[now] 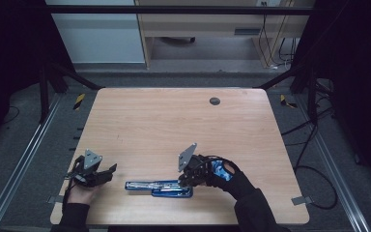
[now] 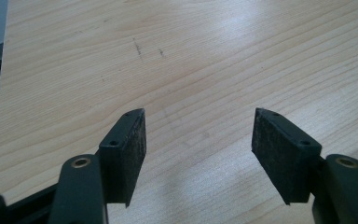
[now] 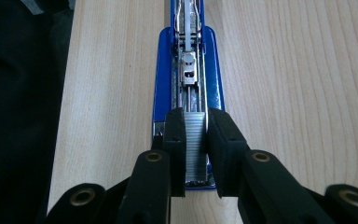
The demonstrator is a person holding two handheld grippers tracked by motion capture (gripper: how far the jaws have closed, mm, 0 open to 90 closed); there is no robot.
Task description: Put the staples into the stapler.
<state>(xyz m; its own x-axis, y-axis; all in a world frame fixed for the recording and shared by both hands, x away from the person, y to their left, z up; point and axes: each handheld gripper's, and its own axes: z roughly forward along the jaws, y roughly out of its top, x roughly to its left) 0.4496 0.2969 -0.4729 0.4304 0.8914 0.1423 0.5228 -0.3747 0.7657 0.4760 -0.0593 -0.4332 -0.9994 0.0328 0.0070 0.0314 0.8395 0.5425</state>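
Stapler (image 1: 158, 188) lies opened flat at the near table (image 1: 174, 121) edge; right gripper (image 3: 196, 140) is narrow, pinching a staple strip (image 3: 195, 144) over the open channel; left gripper (image 2: 198, 140) hangs wide and empty off to the left. Strip looks light, brittle, likely to snap if twisted; grip flat sides mid-length, keep square to the channel.
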